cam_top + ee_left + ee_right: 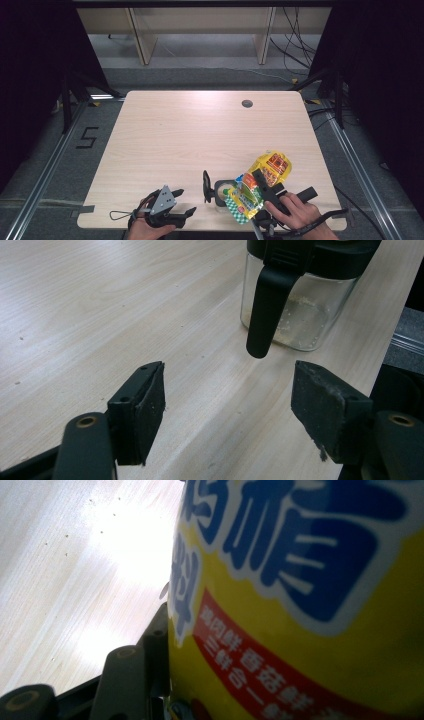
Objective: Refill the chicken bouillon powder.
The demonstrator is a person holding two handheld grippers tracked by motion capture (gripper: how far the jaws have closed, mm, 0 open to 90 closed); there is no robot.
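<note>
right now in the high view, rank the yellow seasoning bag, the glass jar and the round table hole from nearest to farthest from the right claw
1. Yellow seasoning bag: clamped in the right claw, at the table's near right.
2. Glass jar: just left of the bag, near the front edge, with its black handle pointing left.
3. Round table hole: far side of the table, right of centre.

Light wooden desk point(200, 135) with a round cable hole point(247, 104). Grey floor point(200, 75) marked "5" point(88, 137); pale shelving point(200, 30) behind, black curtains point(35, 75) flanking, loose cables point(295, 45).
</note>
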